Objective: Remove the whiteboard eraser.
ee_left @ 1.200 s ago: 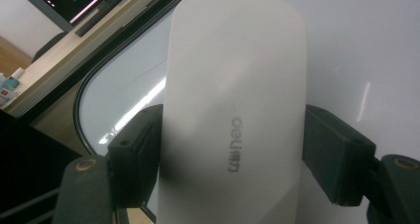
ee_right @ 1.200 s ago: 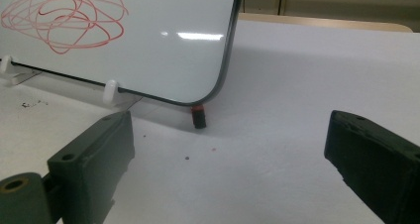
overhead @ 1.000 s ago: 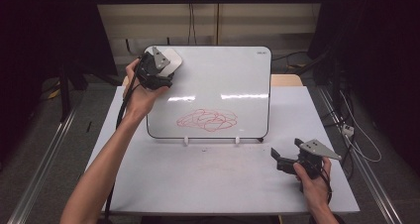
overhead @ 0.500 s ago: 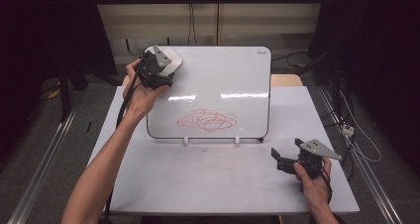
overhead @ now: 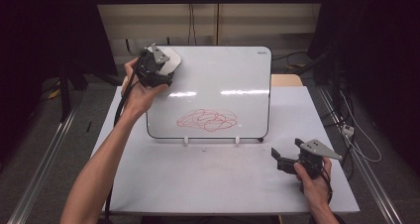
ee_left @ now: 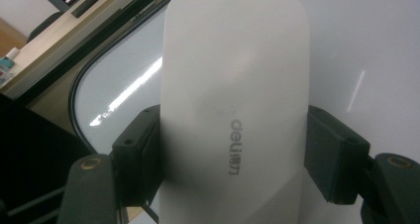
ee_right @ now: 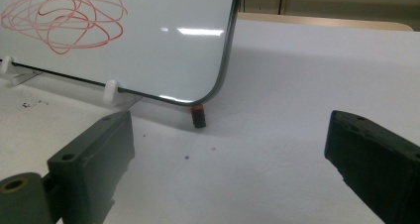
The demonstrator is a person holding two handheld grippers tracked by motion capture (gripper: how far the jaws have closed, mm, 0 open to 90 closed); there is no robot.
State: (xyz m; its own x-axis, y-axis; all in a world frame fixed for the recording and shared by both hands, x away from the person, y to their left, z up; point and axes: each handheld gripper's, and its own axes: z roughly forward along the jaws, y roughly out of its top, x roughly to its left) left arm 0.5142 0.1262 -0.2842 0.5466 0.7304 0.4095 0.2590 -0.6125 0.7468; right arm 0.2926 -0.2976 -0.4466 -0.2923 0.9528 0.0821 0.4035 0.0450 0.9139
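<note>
A white eraser [ee_left: 233, 110] with grey lettering lies flat against the top left corner of the whiteboard [overhead: 223, 85]. My left gripper [overhead: 166, 68] is shut on the eraser [overhead: 172, 59], one pad pressing each long side. The board leans upright on the table and carries a red scribble [overhead: 207, 120] low in its middle. My right gripper [overhead: 286, 152] rests on the table at the front right, well apart from the board. In the right gripper view its jaws [ee_right: 228, 149] stand wide open with nothing between them, facing the board's lower corner [ee_right: 218, 92] and the scribble [ee_right: 64, 18].
The board stands on two white clip feet [overhead: 186, 141] on the white table [overhead: 208, 184]. A small red and black piece [ee_right: 198, 116] sits under the board's lower right corner. Cables trail over the floor on the right [overhead: 354, 140]. Dark curtains hang at both sides.
</note>
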